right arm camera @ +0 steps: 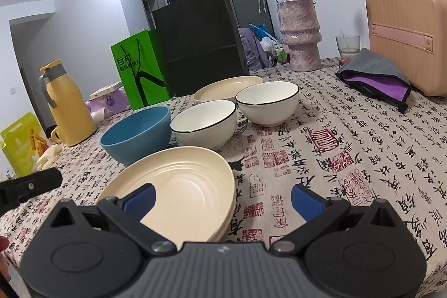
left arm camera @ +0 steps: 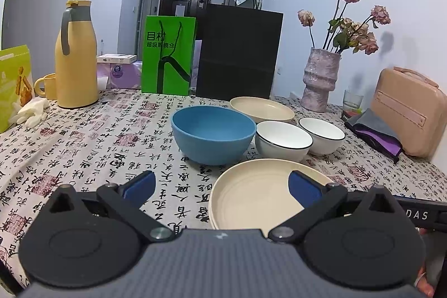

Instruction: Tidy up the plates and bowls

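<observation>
Hovering spread and empty, left gripper (left arm camera: 220, 186) and right gripper (right arm camera: 223, 200) flanking the near stacked cream plates (right arm camera: 178, 186), apparently already gathered, with blue bowl (left arm camera: 213, 134), two white bowls (left arm camera: 283, 140) and far cream plate (left arm camera: 261, 109) unsorted beyond.

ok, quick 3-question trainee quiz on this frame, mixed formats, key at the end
1. True or false: the left gripper and the right gripper are both open and hold nothing.
2. Multiple choice: what sits directly beside the blue bowl, on the vase side? A) a white bowl with a dark rim B) the yellow flask C) the green bag
3. Fill in: the near cream plates look like a stack of at least ___, judging by the rim edges in the right wrist view.

Key: 1 true; 2 A; 3 two
</observation>
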The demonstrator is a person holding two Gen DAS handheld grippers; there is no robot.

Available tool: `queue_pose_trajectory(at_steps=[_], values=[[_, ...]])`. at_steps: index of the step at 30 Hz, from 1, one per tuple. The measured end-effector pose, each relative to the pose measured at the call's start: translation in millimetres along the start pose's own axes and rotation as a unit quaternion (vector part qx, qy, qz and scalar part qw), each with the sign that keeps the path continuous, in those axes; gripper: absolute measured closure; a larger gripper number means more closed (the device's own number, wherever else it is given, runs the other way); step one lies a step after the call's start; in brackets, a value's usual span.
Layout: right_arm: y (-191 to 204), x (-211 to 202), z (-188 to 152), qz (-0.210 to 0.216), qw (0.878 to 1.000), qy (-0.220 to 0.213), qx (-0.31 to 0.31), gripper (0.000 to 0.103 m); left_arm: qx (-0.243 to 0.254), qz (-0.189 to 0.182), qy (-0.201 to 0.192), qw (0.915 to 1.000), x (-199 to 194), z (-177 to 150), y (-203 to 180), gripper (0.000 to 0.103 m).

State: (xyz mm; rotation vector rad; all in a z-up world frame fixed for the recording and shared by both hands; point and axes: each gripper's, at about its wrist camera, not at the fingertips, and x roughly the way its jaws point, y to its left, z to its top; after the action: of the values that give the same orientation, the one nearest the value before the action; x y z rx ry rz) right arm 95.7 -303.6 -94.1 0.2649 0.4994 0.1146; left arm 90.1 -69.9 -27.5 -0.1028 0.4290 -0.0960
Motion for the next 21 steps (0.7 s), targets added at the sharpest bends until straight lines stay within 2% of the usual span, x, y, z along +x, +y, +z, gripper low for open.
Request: queue_pose_trajectory(at_steps=[21], values=[[-1.2, 6.8, -2.1, -0.002, 1.000, 0.009, 0.004, 0.000, -0.010, 0.003, 0.004, 0.9999, 5.5, -3.2, 5.0, 0.000]])
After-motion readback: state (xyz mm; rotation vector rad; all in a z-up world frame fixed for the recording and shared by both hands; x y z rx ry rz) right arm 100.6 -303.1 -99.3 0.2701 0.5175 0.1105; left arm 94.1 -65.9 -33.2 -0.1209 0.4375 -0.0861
